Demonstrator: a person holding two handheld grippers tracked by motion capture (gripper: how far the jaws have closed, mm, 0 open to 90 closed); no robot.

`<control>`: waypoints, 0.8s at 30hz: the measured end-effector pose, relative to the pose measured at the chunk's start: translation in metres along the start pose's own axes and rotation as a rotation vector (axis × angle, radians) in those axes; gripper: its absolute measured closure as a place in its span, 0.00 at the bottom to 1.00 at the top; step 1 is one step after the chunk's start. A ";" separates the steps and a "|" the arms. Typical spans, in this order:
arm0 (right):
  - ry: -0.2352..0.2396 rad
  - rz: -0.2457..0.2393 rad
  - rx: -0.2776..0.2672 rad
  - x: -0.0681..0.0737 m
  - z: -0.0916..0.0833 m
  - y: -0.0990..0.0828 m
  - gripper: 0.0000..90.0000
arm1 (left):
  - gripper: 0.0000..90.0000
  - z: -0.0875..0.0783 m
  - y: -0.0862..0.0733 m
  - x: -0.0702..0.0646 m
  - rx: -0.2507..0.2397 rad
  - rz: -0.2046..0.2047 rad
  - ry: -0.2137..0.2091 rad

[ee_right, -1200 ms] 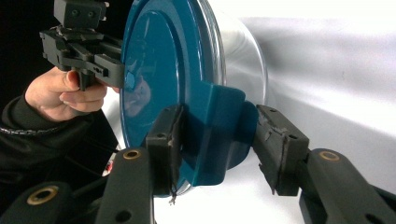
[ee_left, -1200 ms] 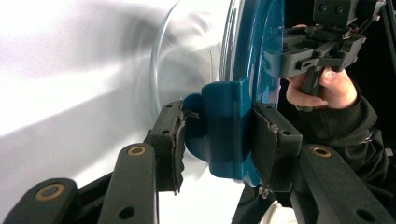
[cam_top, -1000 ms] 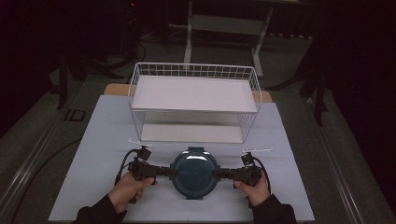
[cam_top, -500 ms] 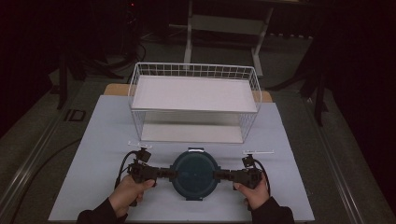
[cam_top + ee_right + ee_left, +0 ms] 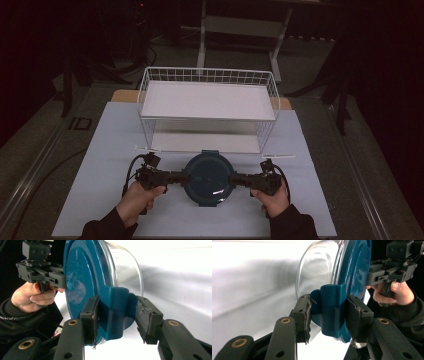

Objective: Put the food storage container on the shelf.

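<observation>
**Lidded bowl gripped by both side clips, sitting in front of the rack**

High view: round clear glass bowl with a teal plastic lid (image 5: 208,177) sits on the white table mat (image 5: 100,150), just in front of the white wire two-tier rack (image 5: 207,107). Both rack shelves look bare. Left gripper (image 5: 176,177) and right gripper (image 5: 239,179) come in level from opposite sides, each meeting the lid rim.

Left gripper view: jaws clamped on the teal side clip (image 5: 329,310) of the lid; both pads press on it. Glass wall is clear, and I can make out nothing inside the bowl.

Right gripper view: jaws straddle the opposite teal clip (image 5: 115,312). The lid-side pad touches; the other pad (image 5: 146,317) seems to stand a hair off the clip, so I read this grip as loose or not yet closed.

Risks, as I judge them:
- Lifting now puts the load on the left clip alone, so the bowl tips or swings.
- Clips are hinged latches; pulling on them could unlatch the lid and drop the glass.
- Frayed pad rubber means less friction on smooth plastic.
</observation>
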State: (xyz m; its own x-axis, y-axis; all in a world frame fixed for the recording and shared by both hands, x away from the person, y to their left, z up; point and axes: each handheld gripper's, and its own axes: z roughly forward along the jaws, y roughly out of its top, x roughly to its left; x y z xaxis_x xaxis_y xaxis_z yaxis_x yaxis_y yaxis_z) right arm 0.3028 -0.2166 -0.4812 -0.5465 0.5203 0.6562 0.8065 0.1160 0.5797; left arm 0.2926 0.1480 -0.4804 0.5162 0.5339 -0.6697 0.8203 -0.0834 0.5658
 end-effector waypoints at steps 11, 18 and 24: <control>-0.023 -0.061 -0.044 -0.006 0.001 0.031 0.62 | 0.63 0.003 0.028 0.007 -0.062 0.063 0.023; -0.024 -0.084 -0.066 -0.020 0.003 0.047 0.62 | 0.63 0.012 0.045 0.016 -0.091 0.094 0.033; -0.049 -0.110 -0.081 -0.032 0.009 0.059 0.62 | 0.63 0.023 0.049 0.032 -0.129 0.096 0.033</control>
State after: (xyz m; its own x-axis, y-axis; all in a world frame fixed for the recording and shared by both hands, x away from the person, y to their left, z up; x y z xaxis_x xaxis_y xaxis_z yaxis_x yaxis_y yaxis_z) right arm 0.3701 -0.2187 -0.4730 -0.6171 0.5490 0.5637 0.7208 0.1070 0.6849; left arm 0.3550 0.1420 -0.4847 0.5806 0.5561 -0.5947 0.7280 -0.0275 0.6850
